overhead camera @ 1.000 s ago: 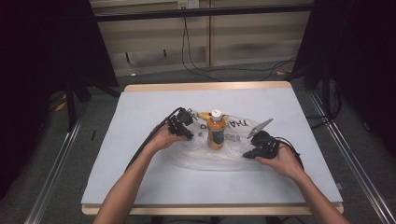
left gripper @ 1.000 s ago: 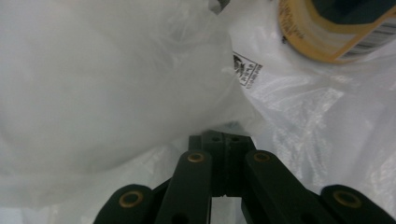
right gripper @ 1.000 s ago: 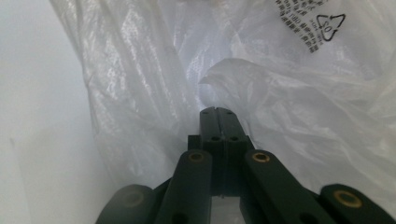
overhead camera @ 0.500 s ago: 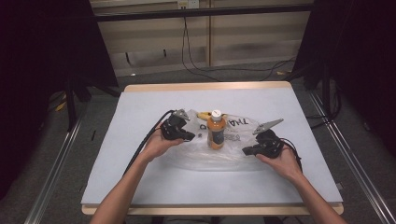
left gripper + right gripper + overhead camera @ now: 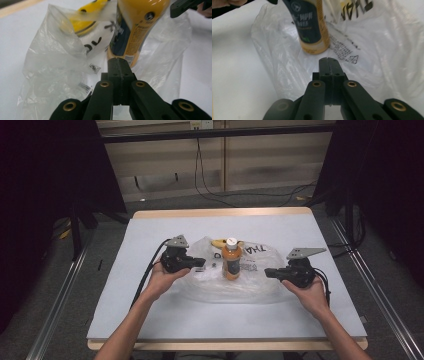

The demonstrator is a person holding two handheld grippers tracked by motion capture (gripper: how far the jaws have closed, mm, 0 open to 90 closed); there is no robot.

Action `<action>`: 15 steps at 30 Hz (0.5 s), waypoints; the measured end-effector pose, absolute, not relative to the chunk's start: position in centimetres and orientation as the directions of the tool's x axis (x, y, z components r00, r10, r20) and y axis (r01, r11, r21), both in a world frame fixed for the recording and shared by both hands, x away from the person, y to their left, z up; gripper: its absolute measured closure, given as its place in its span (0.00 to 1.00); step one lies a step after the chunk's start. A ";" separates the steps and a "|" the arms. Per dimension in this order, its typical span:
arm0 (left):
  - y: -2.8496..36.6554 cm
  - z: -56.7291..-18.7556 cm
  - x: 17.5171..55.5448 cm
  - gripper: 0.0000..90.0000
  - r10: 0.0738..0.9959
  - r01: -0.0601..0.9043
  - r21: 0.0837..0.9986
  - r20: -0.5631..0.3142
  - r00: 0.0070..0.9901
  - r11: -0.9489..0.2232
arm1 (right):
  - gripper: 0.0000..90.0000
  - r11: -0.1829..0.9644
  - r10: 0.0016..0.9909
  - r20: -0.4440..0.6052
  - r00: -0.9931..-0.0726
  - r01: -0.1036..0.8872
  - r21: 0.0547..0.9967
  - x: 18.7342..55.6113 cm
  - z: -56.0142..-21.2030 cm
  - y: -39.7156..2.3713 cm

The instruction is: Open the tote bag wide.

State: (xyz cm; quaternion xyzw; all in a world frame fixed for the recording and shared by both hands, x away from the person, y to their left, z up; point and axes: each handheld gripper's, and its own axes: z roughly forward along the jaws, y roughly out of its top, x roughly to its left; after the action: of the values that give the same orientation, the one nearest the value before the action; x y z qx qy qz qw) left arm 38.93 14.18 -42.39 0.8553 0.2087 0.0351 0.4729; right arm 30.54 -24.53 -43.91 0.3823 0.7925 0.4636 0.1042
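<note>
High view: an orange juice bottle with a white cap stands upright on a crumpled clear plastic bag printed with black lettering, spread near the middle of the white desk. A yellow item lies in or under the bag just behind the bottle; what it is cannot be told. The left gripper sits to the bottle's left, pointing at it, its tips over the bag's edge and a little apart from the bottle. The right gripper mirrors it from the right, near the bag's right side.

Left gripper view has its fingers pressed flat together with nothing between them, the bottle's label just ahead. Right gripper view has the same: fingers closed on nothing, aimed at the bottle's base over the film.

Judging from this, the work with bag and bottle is at an in-between step, both tools empty and flanking the bottle. The next move likely calls for spreading one pair of fingers, then pinching either the thin film at its mouth or the bottle's body without tipping it.
</note>
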 end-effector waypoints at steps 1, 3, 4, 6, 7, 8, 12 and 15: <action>14.5 -42.3 38.5 1.00 0.387 0.317 0.839 -0.141 0.911 -0.441 | 1.00 0.264 0.699 0.192 -0.689 0.498 0.826 30.4 -43.8 -24.6; 15.0 -42.1 37.8 1.00 0.393 0.304 0.860 -0.135 0.910 -0.409 | 0.88 0.239 0.709 0.176 -0.683 0.467 0.852 29.8 -43.5 -24.6; 15.3 -42.0 37.4 1.00 0.398 0.296 0.869 -0.128 0.908 -0.397 | 0.84 0.219 0.725 0.171 -0.667 0.460 0.860 29.5 -43.4 -24.6; 16.0 -41.9 36.7 0.94 0.408 0.291 0.881 -0.125 0.904 -0.374 | 0.78 0.204 0.708 0.172 -0.685 0.431 0.879 28.8 -43.2 -24.6; 16.2 -42.0 36.4 0.87 0.400 0.278 0.887 -0.118 0.909 -0.370 | 0.73 0.196 0.700 0.177 -0.692 0.423 0.885 28.4 -43.1 -24.7; 16.5 -42.0 36.0 0.85 0.393 0.267 0.893 -0.113 0.913 -0.363 | 0.69 0.193 0.702 0.174 -0.690 0.420 0.887 28.1 -42.9 -24.6; 17.1 -41.9 34.5 0.70 0.413 0.259 0.900 -0.099 0.905 -0.350 | 0.47 0.160 0.728 0.146 -0.670 0.373 0.914 26.9 -42.7 -24.6; 17.9 -42.1 33.2 0.50 0.442 0.254 0.913 -0.094 0.892 -0.318 | 0.27 0.141 0.761 0.132 -0.635 0.361 0.922 26.0 -42.4 -24.8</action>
State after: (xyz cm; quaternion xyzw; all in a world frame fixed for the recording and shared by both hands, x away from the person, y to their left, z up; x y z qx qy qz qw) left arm 33.20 17.91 -42.08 0.8073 0.2157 0.0865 0.5425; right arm 25.97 -24.80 -42.45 0.3834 0.7315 0.5315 0.1882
